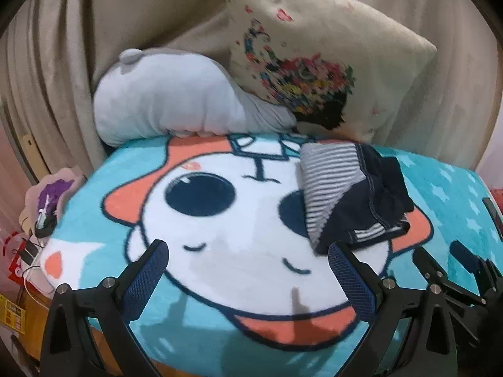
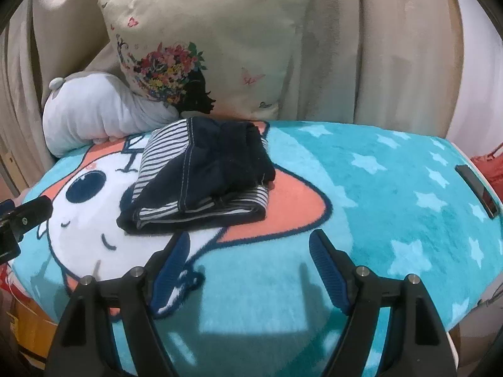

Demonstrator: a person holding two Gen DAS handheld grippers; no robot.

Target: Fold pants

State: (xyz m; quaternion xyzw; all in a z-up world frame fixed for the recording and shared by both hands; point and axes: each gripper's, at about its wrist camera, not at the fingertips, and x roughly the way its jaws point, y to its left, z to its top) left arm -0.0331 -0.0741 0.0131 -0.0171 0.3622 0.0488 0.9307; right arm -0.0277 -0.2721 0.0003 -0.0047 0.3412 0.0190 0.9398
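Note:
The pants are dark navy with a grey-and-white striped lining. They lie in a folded bundle on the cartoon blanket. In the left wrist view the pants lie at the right, just beyond my right finger. My left gripper is open and empty above the blanket, to the left of the bundle. My right gripper is open and empty, just in front of the bundle. The right gripper also shows at the right edge of the left wrist view.
A beige cushion with a flower print and a white plush pillow lean against beige curtains behind the blanket. A dark flat object lies at the blanket's right edge. Small clutter sits beyond the left edge.

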